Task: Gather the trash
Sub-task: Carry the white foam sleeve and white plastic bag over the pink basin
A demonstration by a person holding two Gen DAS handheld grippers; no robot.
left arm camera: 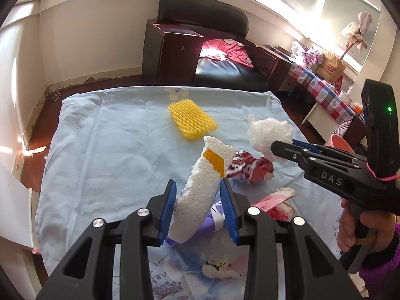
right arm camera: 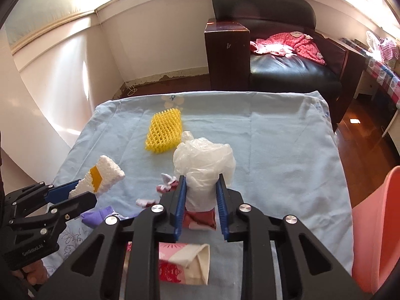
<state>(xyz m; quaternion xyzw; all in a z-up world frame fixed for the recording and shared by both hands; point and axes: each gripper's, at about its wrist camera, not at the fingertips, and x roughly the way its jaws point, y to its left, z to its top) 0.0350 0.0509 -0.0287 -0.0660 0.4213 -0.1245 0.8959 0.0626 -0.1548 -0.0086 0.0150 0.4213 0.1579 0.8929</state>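
Right gripper [right arm camera: 200, 195] jaws clamp the crumpled plastic bag [right arm camera: 203, 160].

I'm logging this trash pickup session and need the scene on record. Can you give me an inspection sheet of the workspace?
Surface: light blue cloth, wrinkled, covers the table.
Job's things: white foam net sleeve in the left gripper; crumpled clear plastic bag in the right gripper; yellow foam net, red wrapper, purple wrapper and pink carton lie on the cloth.
Clutter: nothing seen beyond the trash.
Grippers: left gripper shut on the sleeve; right gripper shut on the bag.
Cables: nothing seen.
Surroundings: black leather armchair behind; pink bin at right.
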